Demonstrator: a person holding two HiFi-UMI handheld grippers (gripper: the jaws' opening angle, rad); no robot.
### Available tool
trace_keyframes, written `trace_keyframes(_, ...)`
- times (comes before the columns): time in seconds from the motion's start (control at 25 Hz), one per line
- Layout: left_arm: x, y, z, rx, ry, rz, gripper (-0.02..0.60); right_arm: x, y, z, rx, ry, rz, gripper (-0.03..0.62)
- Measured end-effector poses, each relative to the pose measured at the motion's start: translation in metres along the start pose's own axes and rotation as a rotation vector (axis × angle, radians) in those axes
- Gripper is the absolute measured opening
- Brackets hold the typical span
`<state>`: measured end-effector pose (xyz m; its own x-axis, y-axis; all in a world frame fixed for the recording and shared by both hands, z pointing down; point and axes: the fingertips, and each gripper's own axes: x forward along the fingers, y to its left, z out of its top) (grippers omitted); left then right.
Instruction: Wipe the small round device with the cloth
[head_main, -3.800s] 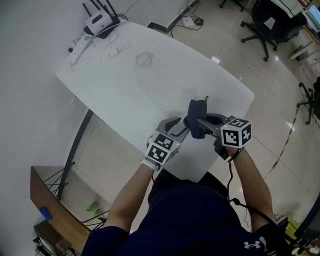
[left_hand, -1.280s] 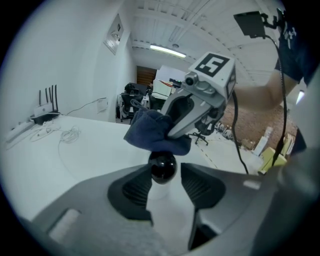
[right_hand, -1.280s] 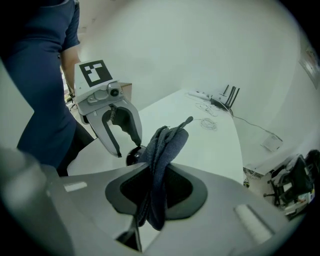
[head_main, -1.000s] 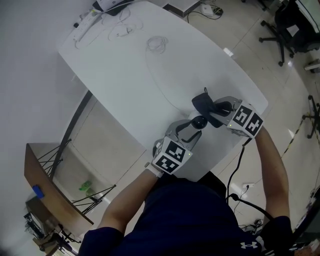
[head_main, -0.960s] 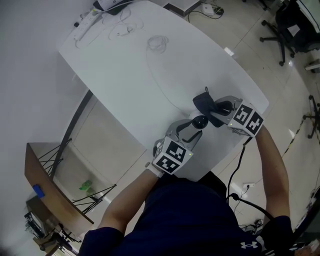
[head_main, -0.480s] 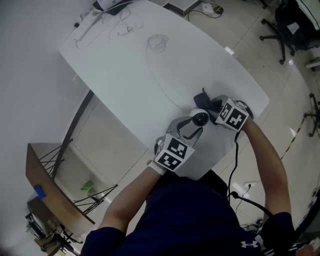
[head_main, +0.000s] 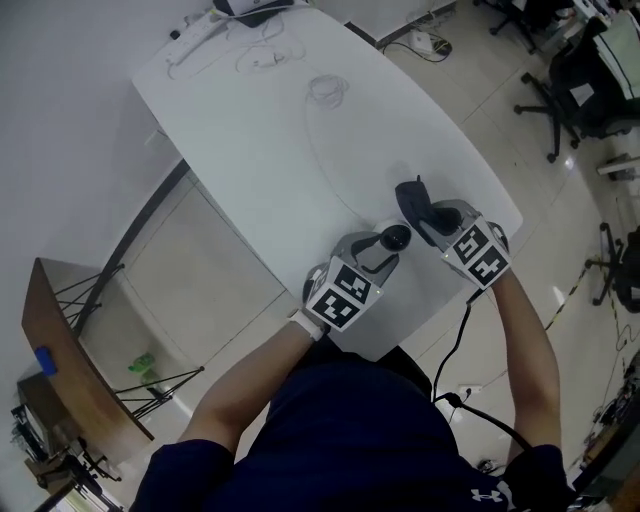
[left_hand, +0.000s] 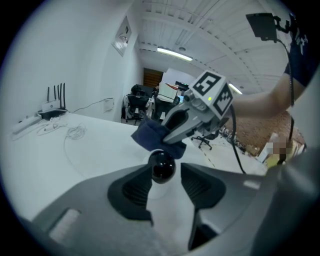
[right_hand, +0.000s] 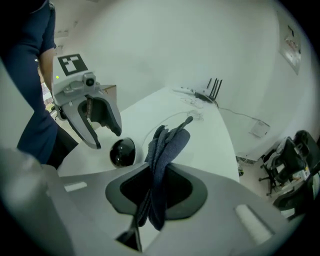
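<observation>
Jaws on folded navy cloth (right_hand: 167, 145), glossy device (left_hand: 163, 167)

1. This is an office: a large white rounded table (head_main: 260, 140) stands against a plain white wall (head_main: 60, 110).
2. Beyond the table's right side, black swivel office chairs on castors (head_main: 580, 80) stand on a glossy pale tiled floor (head_main: 490, 120).
3. On the table's far corner sits a white router with black antennas (left_hand: 51, 111), with loose white cables (head_main: 265, 52) beside it.
4. Past the table's far end, the left gripper view shows more desks with screens (left_hand: 165, 95) under long ceiling strip lights (left_hand: 174, 54).
5. Left of the table, below its near edge, stands a brown wooden shelf unit (head_main: 60, 360).
</observation>
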<state>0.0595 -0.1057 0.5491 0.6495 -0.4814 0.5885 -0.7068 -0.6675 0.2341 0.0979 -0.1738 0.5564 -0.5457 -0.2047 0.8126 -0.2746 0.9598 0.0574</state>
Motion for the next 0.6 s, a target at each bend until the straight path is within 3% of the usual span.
trace_keyframes(0.12,-0.004,-0.002,0.002,0.025,-0.003,-0.013,0.183,-0.023,0.006,0.024,-0.05,-0.04,-0.02,0.074)
trace_keyframes(0.28,-0.006,-0.007,0.006,0.047,-0.022,-0.038,0.183,-0.041,0.03,0.051,-0.162,-0.062,0.034,0.074)
trace_keyframes(0.44,-0.005,-0.013,0.008,0.058,-0.037,-0.059,0.183,-0.039,0.052,0.057,-0.269,-0.012,0.111,0.074)
trace_keyframes(0.6,-0.003,-0.017,0.011,0.051,-0.049,-0.075,0.183,-0.022,0.052,0.049,-0.297,0.055,0.158,0.074)
